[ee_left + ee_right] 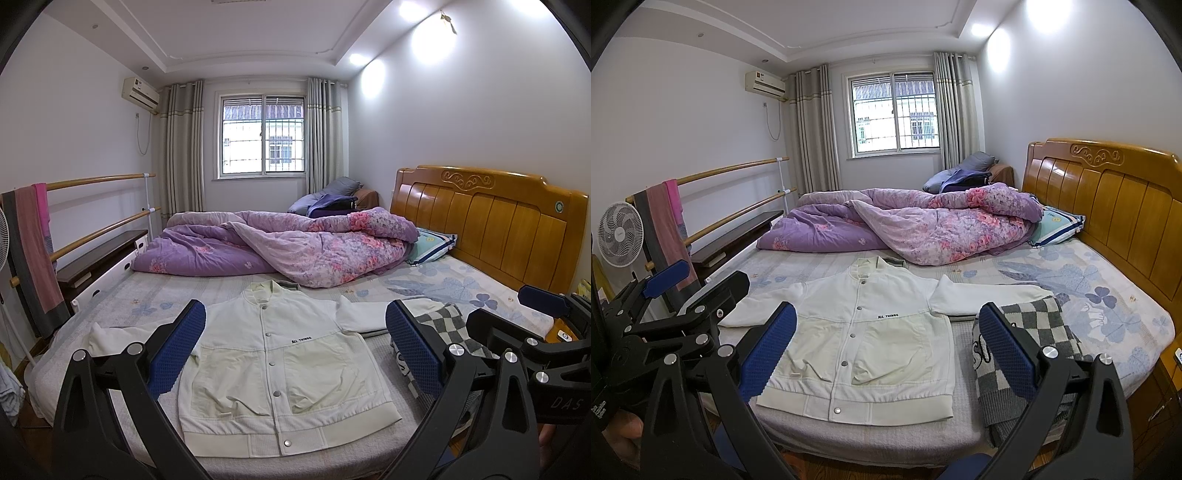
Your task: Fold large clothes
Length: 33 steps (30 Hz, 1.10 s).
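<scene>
Both tongs spread wide, holding nothing, touching nothing: left tongs [295,347] and right tongs [888,349] poised above the near edge of the bed [1108,295]. Between the fingers, jacket [871,339] flat, buttoned, sleeves out sideways. Just beside its right sleeve, checked knit [1038,332]. Beyond, rumpled quilt [923,225], headboard [1108,199].
</scene>
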Each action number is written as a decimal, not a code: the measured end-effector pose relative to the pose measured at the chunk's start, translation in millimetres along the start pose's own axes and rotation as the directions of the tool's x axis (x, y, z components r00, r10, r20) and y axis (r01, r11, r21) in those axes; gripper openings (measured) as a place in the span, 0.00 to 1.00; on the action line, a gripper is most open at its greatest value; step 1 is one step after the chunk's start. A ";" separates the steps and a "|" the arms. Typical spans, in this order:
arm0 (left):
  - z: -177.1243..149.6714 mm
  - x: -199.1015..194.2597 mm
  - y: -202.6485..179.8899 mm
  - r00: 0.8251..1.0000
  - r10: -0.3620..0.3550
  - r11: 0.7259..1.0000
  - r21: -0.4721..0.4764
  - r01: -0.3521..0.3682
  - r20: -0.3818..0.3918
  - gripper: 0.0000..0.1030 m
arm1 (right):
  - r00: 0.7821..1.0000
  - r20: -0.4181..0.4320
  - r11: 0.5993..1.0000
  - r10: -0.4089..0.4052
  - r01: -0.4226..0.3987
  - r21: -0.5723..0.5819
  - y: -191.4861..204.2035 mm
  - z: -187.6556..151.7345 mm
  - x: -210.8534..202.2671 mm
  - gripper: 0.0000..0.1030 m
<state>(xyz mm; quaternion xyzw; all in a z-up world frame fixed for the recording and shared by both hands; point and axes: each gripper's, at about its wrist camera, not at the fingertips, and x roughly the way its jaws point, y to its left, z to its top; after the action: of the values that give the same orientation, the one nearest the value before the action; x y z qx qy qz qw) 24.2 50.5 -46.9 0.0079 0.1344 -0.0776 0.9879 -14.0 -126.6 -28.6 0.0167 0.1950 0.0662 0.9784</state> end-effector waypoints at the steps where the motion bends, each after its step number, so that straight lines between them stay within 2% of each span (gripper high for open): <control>1: 0.0 0.1 0.0 1.000 0.000 1.000 0.000 0.000 0.000 0.95 | 1.000 0.000 1.000 0.000 0.000 0.000 -0.1 0.1 0.1 0.93; 33: -7.3 1.0 8.4 1.000 -0.019 1.000 0.002 0.019 -0.016 0.95 | 1.000 -0.004 1.000 -0.001 0.001 0.003 -0.5 -1.8 -0.8 0.93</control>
<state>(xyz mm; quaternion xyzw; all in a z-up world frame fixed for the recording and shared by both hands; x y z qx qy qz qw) 24.5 58.8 -54.2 0.0081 0.1424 -0.0871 0.9859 -15.4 -127.2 -30.0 0.0180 0.1970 0.0652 0.9781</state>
